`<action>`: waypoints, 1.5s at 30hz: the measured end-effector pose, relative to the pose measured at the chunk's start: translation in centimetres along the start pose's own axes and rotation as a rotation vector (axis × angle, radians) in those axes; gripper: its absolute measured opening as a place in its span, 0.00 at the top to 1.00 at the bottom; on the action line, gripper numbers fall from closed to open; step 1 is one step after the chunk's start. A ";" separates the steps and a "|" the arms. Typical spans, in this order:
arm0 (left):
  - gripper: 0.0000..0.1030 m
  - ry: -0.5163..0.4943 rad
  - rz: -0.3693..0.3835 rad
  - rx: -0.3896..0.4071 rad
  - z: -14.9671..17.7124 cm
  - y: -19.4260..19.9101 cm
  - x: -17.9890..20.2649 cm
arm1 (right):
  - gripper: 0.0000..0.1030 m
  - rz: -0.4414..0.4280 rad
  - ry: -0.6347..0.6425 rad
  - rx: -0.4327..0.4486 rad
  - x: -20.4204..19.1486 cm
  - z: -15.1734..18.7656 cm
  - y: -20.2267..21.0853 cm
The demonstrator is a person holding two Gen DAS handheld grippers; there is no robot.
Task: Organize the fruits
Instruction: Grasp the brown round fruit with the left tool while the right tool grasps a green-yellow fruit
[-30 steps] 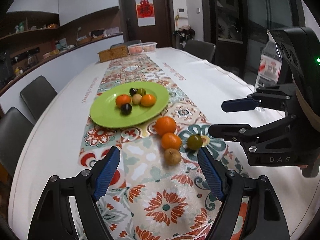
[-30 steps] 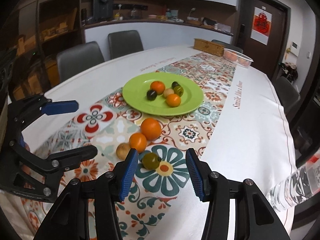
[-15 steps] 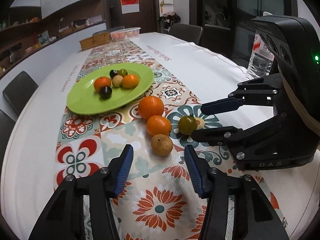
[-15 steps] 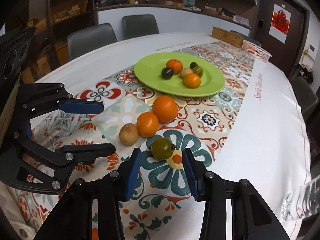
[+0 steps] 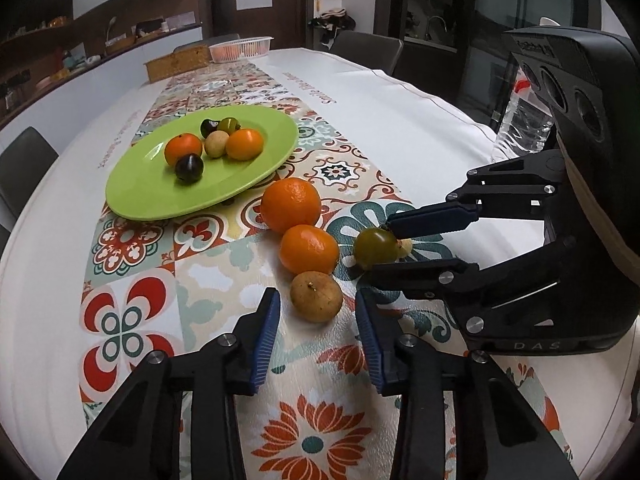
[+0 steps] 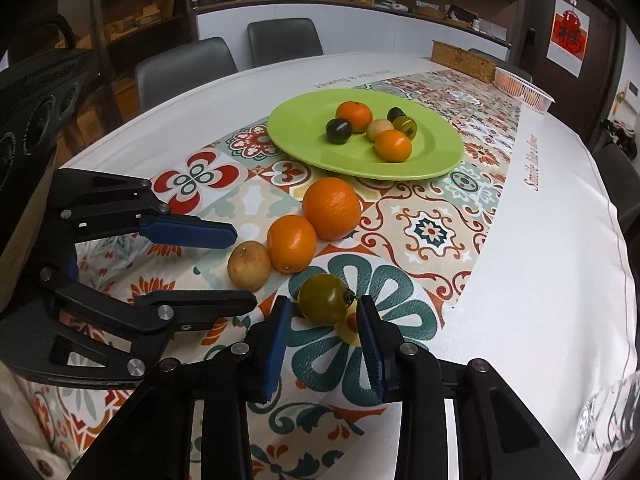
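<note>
A brown round fruit [image 5: 316, 298] lies on the patterned runner between the blue pads of my left gripper [image 5: 317, 297]. The jaws are closing, and a gap shows on each side of the fruit. To its right a green tomato [image 6: 323, 299] sits between the fingertips of my right gripper [image 6: 323, 306]. These jaws are closing too, and only slivers of gap are left. Two oranges [image 5: 291, 204] [image 5: 309, 249] line up just beyond, touching each other. The green plate [image 5: 160, 200] behind them holds several small fruits. The right wrist view shows the left gripper [image 6: 245, 270] around the brown fruit [image 6: 249, 266].
A clear water bottle [image 5: 520, 128] stands at the table's right edge. A wicker box [image 5: 178, 65] and a pink basket [image 5: 242, 46] sit at the far end. Grey chairs [image 6: 180, 68] ring the table. White cloth lies on both sides of the runner.
Both grippers have sunk toward the table and moved in on the loose fruits. Both pairs of jaws have narrowed, the left around the brown fruit and the right around the green tomato.
</note>
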State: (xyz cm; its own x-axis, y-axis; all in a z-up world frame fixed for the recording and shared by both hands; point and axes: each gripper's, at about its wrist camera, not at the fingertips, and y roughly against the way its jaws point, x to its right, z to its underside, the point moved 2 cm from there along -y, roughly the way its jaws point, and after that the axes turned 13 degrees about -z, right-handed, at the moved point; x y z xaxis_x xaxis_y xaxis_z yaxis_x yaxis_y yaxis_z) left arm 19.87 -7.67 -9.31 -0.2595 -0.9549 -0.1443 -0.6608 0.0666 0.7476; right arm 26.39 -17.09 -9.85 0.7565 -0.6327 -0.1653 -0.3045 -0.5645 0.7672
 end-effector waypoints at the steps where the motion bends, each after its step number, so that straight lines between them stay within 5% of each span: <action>1: 0.64 0.002 0.003 -0.005 0.0 -0.1 0.0 | 0.66 -0.003 -0.003 0.001 0.1 -0.1 -0.1; 10: 0.73 0.037 0.021 -0.018 -0.5 -0.5 -0.1 | 0.71 -0.021 -0.014 -0.004 0.3 -0.3 -0.7; 45: 0.74 0.130 -0.078 0.111 -1.8 6.2 -3.1 | 0.72 0.044 -0.090 0.180 -1.7 -2.9 5.2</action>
State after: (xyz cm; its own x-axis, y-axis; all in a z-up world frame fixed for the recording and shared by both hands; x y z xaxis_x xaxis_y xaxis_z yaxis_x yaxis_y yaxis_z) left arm 17.89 -4.82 -3.09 -0.1162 -0.9872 -0.1090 -0.7512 0.0156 0.6599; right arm 25.24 -17.38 -3.80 0.6878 -0.6990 -0.1956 -0.4406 -0.6162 0.6528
